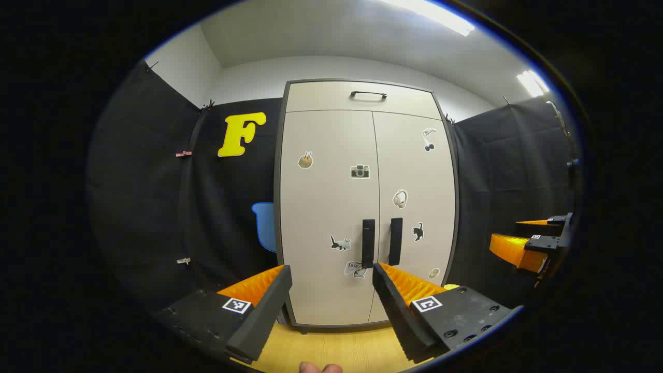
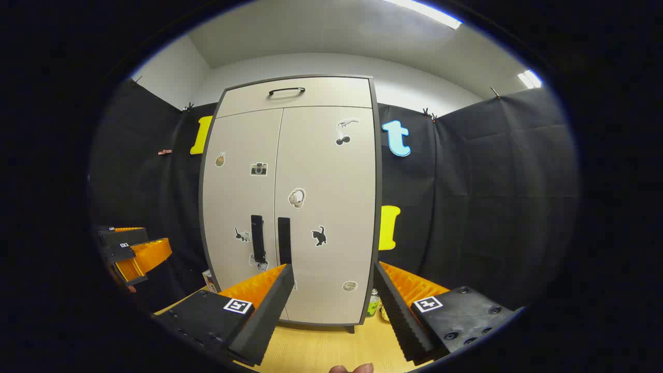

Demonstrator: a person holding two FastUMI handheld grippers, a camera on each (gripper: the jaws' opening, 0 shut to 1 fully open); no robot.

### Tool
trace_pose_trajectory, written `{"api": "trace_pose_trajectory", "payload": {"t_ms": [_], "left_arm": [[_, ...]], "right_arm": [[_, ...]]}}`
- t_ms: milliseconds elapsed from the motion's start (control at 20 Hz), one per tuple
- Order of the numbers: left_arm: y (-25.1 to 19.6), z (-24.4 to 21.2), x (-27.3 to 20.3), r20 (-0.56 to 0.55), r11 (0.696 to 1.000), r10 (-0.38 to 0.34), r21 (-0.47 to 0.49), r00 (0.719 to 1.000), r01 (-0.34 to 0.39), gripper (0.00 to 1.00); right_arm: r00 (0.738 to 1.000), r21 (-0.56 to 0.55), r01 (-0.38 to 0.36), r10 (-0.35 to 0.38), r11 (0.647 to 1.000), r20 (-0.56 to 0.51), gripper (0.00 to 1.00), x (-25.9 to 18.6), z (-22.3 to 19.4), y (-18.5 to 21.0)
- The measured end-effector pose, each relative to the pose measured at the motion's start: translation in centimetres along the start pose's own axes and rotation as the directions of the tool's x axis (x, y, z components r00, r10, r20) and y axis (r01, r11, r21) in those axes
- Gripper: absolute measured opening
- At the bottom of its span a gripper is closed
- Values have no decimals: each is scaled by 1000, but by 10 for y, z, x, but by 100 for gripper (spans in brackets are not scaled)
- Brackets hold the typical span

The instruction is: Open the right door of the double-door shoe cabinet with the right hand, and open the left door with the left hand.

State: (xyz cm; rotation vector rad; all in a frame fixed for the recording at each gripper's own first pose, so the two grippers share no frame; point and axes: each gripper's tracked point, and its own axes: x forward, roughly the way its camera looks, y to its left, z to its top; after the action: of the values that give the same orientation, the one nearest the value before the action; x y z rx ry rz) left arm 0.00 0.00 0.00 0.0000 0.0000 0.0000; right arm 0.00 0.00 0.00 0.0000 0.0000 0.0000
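Black-draped booth: right handle (image 2: 284, 240), upright, is seen up-left of the empty, wide-open right gripper (image 2: 331, 290); left gripper (image 1: 331, 290) likewise wide open, empty.

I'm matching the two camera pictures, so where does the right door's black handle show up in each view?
Left gripper view: the right door handle sits right of centre, just above the tip of that gripper's right-hand finger.
Right gripper view: it sits left of centre, just above the left-hand fingertip.
Shared landmark: the black cat sticker right of the handle.
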Motion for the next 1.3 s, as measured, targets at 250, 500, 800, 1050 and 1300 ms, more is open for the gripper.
{"api": "trace_pose_trajectory", "payload": {"t_ms": [250,500,800,1050,1300], "left_arm": [[5,1,7,-3,1000,3,8,1000,-3,97],[5,-2,22,0,1000,11,29,1000,-10,97],[-5,-3,27,-6,1000,-7,10,1000,7,97],[-2,-7,26,-17,1000,12,20,1000,-11,97],[5,-9,22,-29,999,31,26,999,-31,97]], "right_arm": [[1000,-13,15,-15,1000,2,97,3,1,-2],[999,-13,26,-26,1000,-24,97,11,-9,-3],[998,15,57,-57,998,-7,97,13,-4,-17],[999,-4,54,-54,999,-10,97,14,-5,-18],[999,4,39,-39,999,-11,97,14,-4,-12]]}}
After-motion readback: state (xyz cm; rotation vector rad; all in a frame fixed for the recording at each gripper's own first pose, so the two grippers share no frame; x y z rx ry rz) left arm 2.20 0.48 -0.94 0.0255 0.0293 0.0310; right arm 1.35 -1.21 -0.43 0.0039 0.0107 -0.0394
